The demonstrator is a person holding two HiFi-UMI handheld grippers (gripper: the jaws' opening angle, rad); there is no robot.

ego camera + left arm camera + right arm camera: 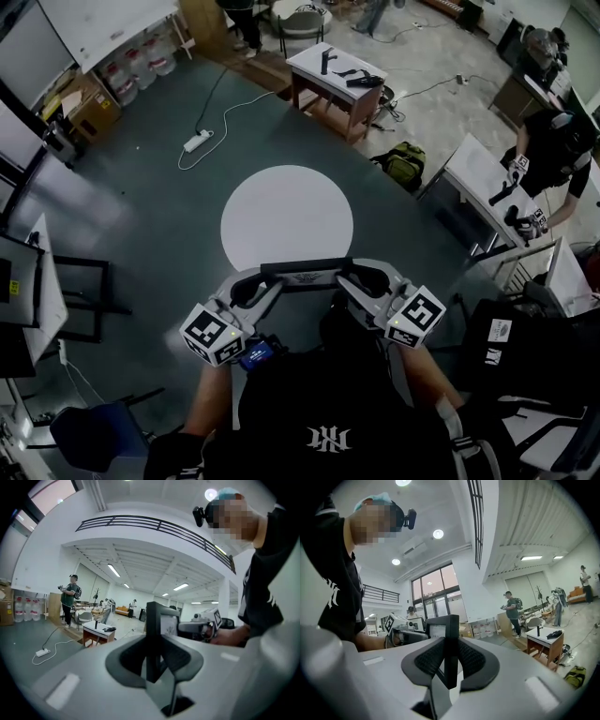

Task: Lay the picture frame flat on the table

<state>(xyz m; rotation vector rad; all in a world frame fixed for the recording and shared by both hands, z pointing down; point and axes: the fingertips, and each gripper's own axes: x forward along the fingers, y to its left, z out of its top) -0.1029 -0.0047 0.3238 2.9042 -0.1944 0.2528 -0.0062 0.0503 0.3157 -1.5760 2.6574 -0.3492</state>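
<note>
A black picture frame (307,275) hangs edge-on in the air above the near rim of the round white table (286,217), held at both ends. My left gripper (265,289) is shut on its left end, my right gripper (347,281) on its right end. In the left gripper view the frame (154,639) stands upright between the dark pads, with a white picture panel showing. The right gripper view shows the frame's (446,644) other end pinched between its pads, and the left gripper (401,627) beyond it.
A wooden table (335,80) with dark tools stands farther back. A green bag (403,164) lies on the floor by a white desk (487,178), where a person (548,150) stands. A power strip (196,142) with cable lies at the left. Black chairs (525,347) crowd my right.
</note>
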